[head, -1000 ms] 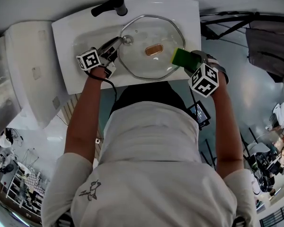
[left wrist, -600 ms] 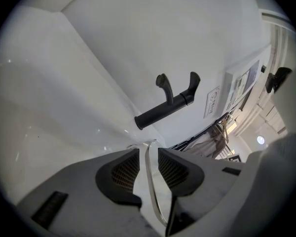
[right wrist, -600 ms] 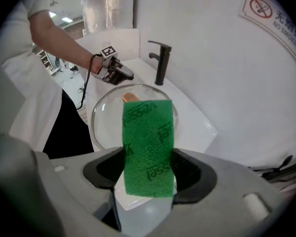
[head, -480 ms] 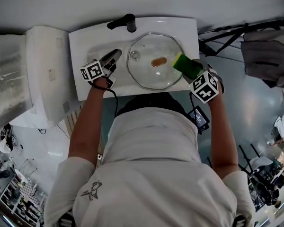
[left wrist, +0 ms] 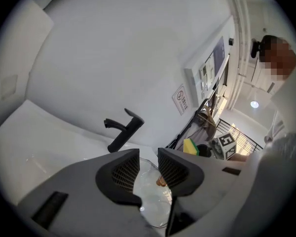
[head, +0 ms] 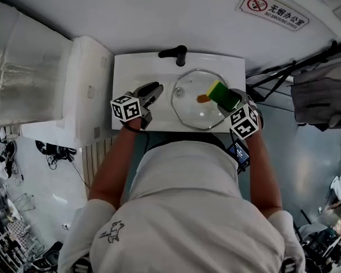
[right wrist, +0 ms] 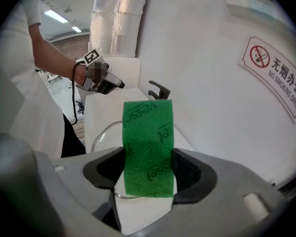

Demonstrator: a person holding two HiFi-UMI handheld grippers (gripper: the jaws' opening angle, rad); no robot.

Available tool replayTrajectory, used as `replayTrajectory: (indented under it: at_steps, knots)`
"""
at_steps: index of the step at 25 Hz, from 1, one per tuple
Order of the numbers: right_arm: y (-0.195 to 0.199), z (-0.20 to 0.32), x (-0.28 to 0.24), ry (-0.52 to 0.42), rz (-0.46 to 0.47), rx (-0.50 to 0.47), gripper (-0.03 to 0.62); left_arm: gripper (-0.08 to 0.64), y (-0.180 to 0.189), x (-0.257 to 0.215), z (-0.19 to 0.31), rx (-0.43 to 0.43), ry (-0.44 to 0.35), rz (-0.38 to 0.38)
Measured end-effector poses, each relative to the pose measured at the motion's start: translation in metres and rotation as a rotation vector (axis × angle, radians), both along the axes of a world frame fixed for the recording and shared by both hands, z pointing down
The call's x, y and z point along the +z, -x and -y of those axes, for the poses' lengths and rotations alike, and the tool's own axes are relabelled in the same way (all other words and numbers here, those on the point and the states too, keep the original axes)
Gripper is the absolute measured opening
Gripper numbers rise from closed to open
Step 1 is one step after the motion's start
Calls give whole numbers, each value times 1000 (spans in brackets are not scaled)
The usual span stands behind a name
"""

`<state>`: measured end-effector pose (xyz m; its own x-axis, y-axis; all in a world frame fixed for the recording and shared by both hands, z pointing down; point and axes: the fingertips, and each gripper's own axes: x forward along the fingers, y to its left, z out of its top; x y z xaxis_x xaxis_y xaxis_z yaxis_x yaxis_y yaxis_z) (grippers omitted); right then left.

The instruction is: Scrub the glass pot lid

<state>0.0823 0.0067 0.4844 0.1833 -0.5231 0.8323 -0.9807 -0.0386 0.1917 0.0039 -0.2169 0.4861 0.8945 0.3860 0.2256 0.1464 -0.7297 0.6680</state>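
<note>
Head view alone takes in the whole layout: the glass pot lid (head: 196,111) is seen lying flat in the white sink (head: 131,73), just below the black faucet (head: 175,54). The left gripper (head: 155,90) is held beside the lid's left edge and the right gripper (head: 230,102) over its right edge. In the left gripper view those jaws are shown parted, having just been opening, with nothing gripped; only the lid is seen through the gap. In the right gripper view the jaws are seen clamped on the sponge (right wrist: 148,142), its green scouring face turned to the camera. The sponge's yellow side is shown only in the other two views.
</note>
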Motion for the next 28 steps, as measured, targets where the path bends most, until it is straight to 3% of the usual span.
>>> replayTrajectory:
  at_steps: [7, 11, 17, 21, 28]
  knots:
    - [12, 8, -21, -81, 17, 25, 293, 114, 16, -32, -15, 8, -58, -55]
    - [18, 7, -33, -146, 35, 54, 295, 103, 21, -41, -24, 16, -136, -67]
    - [15, -7, -65, -302, 66, 86, 295, 43, 24, -73, -52, 20, -222, -105]
    - [11, -29, -88, -387, 67, 93, 295, -2, 25, -100, -75, -7, -283, -139]
    - [4, -95, -114, -493, 95, 81, 295, -2, 14, -142, -153, -36, -335, -178]
